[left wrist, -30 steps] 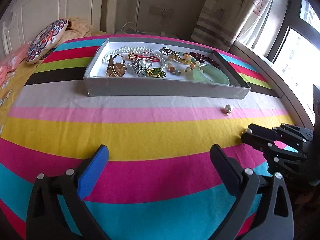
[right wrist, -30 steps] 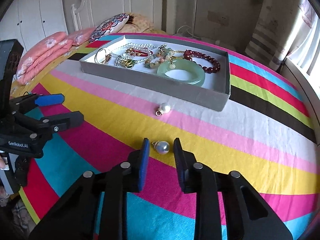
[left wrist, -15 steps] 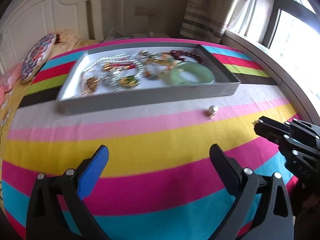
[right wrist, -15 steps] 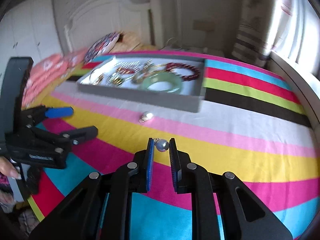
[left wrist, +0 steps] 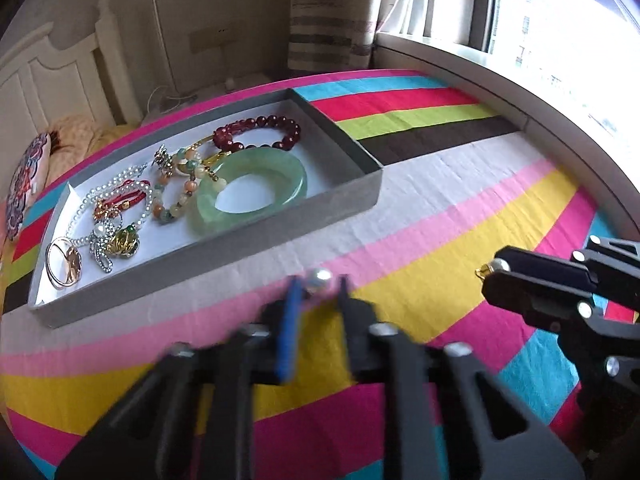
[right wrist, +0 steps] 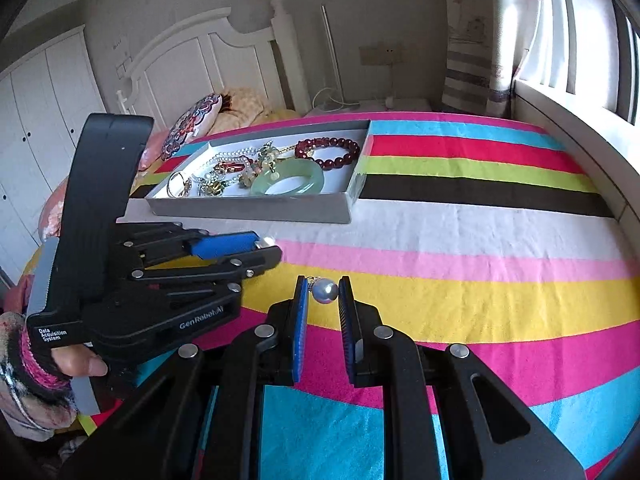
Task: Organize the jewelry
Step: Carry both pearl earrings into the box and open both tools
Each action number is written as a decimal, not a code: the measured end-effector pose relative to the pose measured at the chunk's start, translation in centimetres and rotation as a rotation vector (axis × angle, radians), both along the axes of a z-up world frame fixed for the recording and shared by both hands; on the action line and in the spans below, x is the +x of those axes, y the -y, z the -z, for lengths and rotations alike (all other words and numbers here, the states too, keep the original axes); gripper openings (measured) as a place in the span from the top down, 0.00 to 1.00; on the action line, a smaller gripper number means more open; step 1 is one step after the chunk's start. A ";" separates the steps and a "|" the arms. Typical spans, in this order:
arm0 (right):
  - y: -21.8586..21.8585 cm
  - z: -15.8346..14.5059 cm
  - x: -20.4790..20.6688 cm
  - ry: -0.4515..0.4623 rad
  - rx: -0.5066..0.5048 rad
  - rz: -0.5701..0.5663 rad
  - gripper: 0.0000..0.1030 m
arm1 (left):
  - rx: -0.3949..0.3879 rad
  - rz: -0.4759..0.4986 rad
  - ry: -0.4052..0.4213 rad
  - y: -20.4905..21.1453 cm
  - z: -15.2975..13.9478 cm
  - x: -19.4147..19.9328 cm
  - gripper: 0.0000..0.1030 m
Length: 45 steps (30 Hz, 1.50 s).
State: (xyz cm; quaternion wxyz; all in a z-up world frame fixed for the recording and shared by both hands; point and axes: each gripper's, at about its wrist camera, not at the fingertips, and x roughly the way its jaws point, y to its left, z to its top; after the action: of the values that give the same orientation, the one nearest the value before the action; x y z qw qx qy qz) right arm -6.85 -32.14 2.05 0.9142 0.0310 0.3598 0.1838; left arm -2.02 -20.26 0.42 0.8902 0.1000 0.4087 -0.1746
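On my far left the grey jewelry tray [left wrist: 208, 264] sits on the striped bedspread [left wrist: 460, 208]. In it, left to right: a gold ring [left wrist: 64, 262], a pearl strand [left wrist: 116, 184], a red cord bracelet [left wrist: 120, 202], a mixed bead bracelet [left wrist: 176, 192], the green jade bangle [left wrist: 252, 190] and a dark red bead bracelet [left wrist: 258, 132].

Just in front of the tray, my left gripper [left wrist: 318, 284] is blurred, its jaws closing around a pearl earring [left wrist: 320, 278]; whether the pads press on it yet I cannot tell.

Further right, my right gripper [right wrist: 324, 290] is nearly shut, with a second pearl earring [right wrist: 325, 290] pinched between its pads above the yellow stripe, its small gold hook pointing left. The two grippers are near each other but apart.
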 end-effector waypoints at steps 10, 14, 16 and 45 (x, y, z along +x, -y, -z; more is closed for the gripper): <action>-0.5 -0.1 -0.2 0.003 -0.018 -0.007 0.84 | -0.023 0.019 0.051 -1.3 -1.1 -2.5 0.92; -1.2 -0.1 -0.3 0.004 -0.024 -0.021 0.84 | -0.045 0.009 0.058 -2.3 -1.6 -2.7 0.92; -1.6 -0.3 -0.3 0.008 -0.028 -0.029 0.84 | -0.049 0.008 0.065 -2.7 -2.0 -2.9 0.92; -7.0 -1.9 7.2 0.072 -0.135 -0.130 0.84 | -0.059 -0.021 0.094 -5.6 -4.3 2.4 0.92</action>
State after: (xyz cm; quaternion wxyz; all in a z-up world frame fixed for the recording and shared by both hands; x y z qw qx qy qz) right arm 0.34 -25.11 3.93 0.9127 -0.0609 0.3395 0.2192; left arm 0.36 -14.69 4.76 0.9128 0.0775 0.3622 -0.1721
